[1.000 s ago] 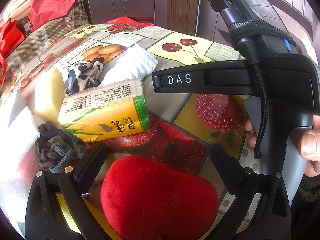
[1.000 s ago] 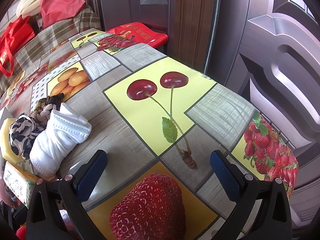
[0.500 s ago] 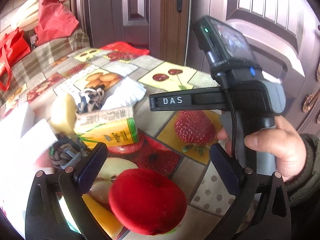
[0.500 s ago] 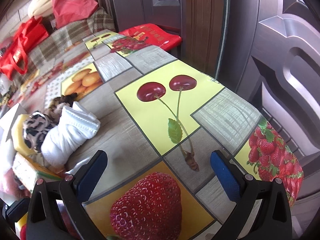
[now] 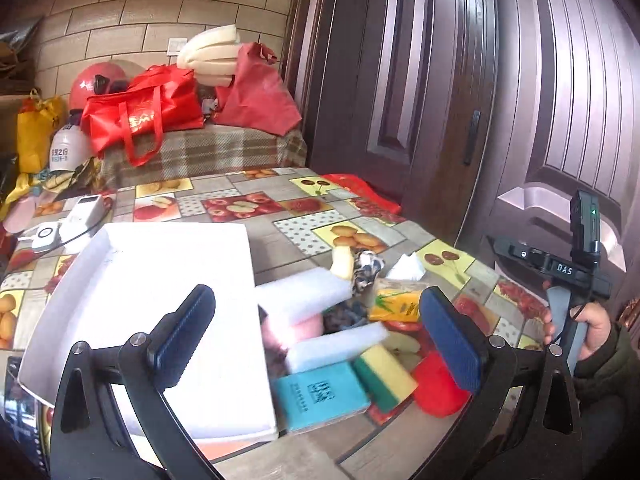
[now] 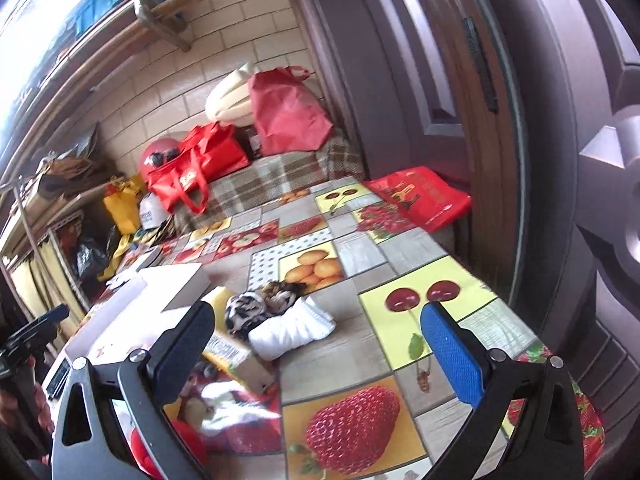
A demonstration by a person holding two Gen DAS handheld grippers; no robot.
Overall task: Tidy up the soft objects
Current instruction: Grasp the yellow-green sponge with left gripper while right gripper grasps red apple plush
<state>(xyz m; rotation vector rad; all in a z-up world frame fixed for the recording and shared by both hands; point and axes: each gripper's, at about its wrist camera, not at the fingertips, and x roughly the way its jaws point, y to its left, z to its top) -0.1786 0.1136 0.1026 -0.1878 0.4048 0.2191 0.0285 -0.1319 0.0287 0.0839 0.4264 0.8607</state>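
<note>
Left wrist view: I've pulled my wide-open left gripper back, the round red plush cushion now beside the white tray, under my right pad.

On the bench a tray is set to the left, and a heap of soft things is piled against its right edge. At the near end of the heap a sponge lies between a packet and a plush. Farther back a drink carton is found, with a rolled cloth beyond it.
</note>
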